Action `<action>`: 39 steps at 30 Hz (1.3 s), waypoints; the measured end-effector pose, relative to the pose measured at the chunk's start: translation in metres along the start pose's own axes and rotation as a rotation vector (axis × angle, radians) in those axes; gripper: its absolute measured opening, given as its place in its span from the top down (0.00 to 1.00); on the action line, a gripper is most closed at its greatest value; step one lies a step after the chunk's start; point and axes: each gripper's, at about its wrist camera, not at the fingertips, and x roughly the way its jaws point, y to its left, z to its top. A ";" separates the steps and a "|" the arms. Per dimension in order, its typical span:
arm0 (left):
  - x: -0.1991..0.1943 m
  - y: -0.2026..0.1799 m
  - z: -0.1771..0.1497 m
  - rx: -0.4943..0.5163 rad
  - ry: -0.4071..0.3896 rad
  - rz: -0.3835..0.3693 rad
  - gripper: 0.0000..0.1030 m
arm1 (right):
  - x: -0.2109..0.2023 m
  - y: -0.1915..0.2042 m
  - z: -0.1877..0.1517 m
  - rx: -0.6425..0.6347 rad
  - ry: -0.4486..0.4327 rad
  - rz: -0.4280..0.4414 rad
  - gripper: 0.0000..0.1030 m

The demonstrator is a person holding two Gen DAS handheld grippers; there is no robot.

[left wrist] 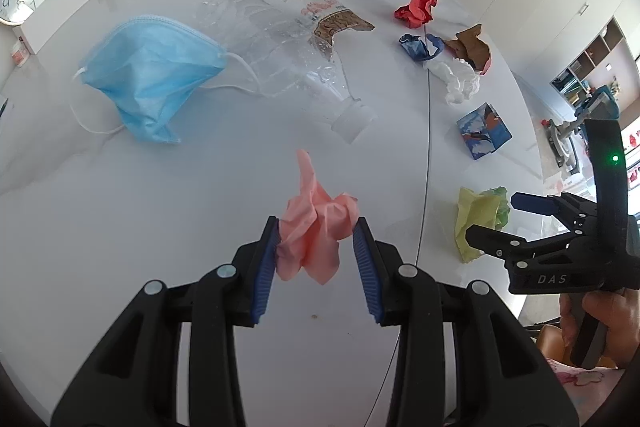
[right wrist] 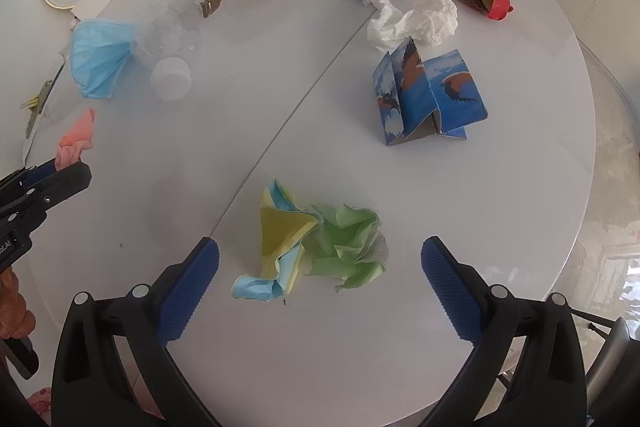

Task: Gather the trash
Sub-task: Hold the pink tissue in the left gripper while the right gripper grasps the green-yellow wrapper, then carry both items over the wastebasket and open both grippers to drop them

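a crumpled pink paper is pinched between the clenched jaws of the left gripper and is seen lifted clear of the white desk. it is judged feather-light, soft and easily crushed, so a light squeeze across its bulk should suffice. the right gripper is held with jaws spread wide and empty, above a crumpled yellow-green paper lying on the desk. that wad is best taken across its middle folds, where it is thickest.
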 end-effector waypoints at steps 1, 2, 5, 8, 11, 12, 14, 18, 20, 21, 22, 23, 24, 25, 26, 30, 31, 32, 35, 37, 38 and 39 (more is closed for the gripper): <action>0.000 0.000 0.000 -0.003 0.001 -0.001 0.64 | 0.002 0.000 -0.001 0.006 0.002 0.003 0.03; 0.001 0.000 -0.001 -0.003 0.002 0.001 0.64 | 0.004 -0.001 -0.001 0.010 0.008 0.003 0.08; 0.000 -0.001 -0.002 0.002 0.001 0.000 0.64 | 0.007 0.000 -0.002 0.013 0.012 0.009 0.12; 0.000 -0.002 -0.003 0.004 0.000 0.001 0.64 | 0.007 0.000 -0.003 -0.001 0.001 0.012 0.19; 0.000 -0.002 -0.003 0.003 0.001 0.001 0.64 | 0.004 0.008 -0.002 -0.039 -0.013 0.035 0.41; 0.000 -0.002 -0.003 0.003 0.000 0.000 0.64 | 0.004 0.011 -0.002 -0.048 -0.011 0.035 0.47; -0.001 -0.004 -0.002 0.005 -0.004 -0.001 0.64 | 0.003 0.014 -0.001 -0.070 -0.010 0.031 0.49; -0.003 -0.007 -0.002 0.015 -0.009 0.000 0.64 | 0.001 0.013 0.000 -0.054 -0.009 0.080 0.52; -0.004 -0.008 -0.002 0.016 -0.010 -0.001 0.64 | -0.005 0.009 0.002 -0.061 -0.019 0.092 0.52; -0.005 -0.008 -0.002 0.018 -0.010 -0.002 0.64 | -0.008 0.007 0.003 -0.064 -0.023 0.099 0.52; -0.006 -0.009 -0.002 0.020 -0.012 -0.003 0.64 | -0.012 0.006 0.003 -0.064 -0.028 0.106 0.52; -0.007 -0.011 -0.002 0.024 -0.013 -0.005 0.64 | -0.015 0.004 0.003 -0.061 -0.032 0.115 0.52; -0.008 -0.012 -0.002 0.030 -0.014 -0.006 0.64 | -0.020 0.002 0.004 -0.057 -0.037 0.127 0.52; -0.009 -0.014 -0.001 0.036 -0.015 -0.006 0.64 | -0.025 -0.002 0.004 -0.053 -0.042 0.138 0.52; -0.011 -0.017 -0.001 0.044 -0.019 -0.006 0.64 | -0.030 -0.005 0.004 -0.049 -0.049 0.145 0.52; -0.017 -0.035 0.002 0.089 -0.027 -0.027 0.64 | -0.054 -0.021 -0.007 -0.040 -0.085 0.152 0.52; -0.019 -0.042 0.002 0.106 -0.028 -0.034 0.64 | -0.059 -0.027 -0.011 -0.033 -0.092 0.150 0.52; -0.020 -0.051 0.002 0.125 -0.030 -0.043 0.64 | -0.066 -0.033 -0.016 -0.023 -0.099 0.148 0.52; -0.021 -0.085 0.000 0.190 -0.025 -0.086 0.64 | -0.083 -0.057 -0.030 0.014 -0.121 0.125 0.52; -0.020 -0.111 -0.002 0.235 -0.014 -0.119 0.64 | -0.090 -0.078 -0.043 0.052 -0.133 0.107 0.52; -0.019 -0.125 -0.003 0.260 -0.007 -0.135 0.64 | -0.092 -0.089 -0.050 0.073 -0.136 0.100 0.52; -0.018 -0.142 -0.004 0.292 0.000 -0.149 0.64 | -0.095 -0.102 -0.057 0.094 -0.138 0.089 0.52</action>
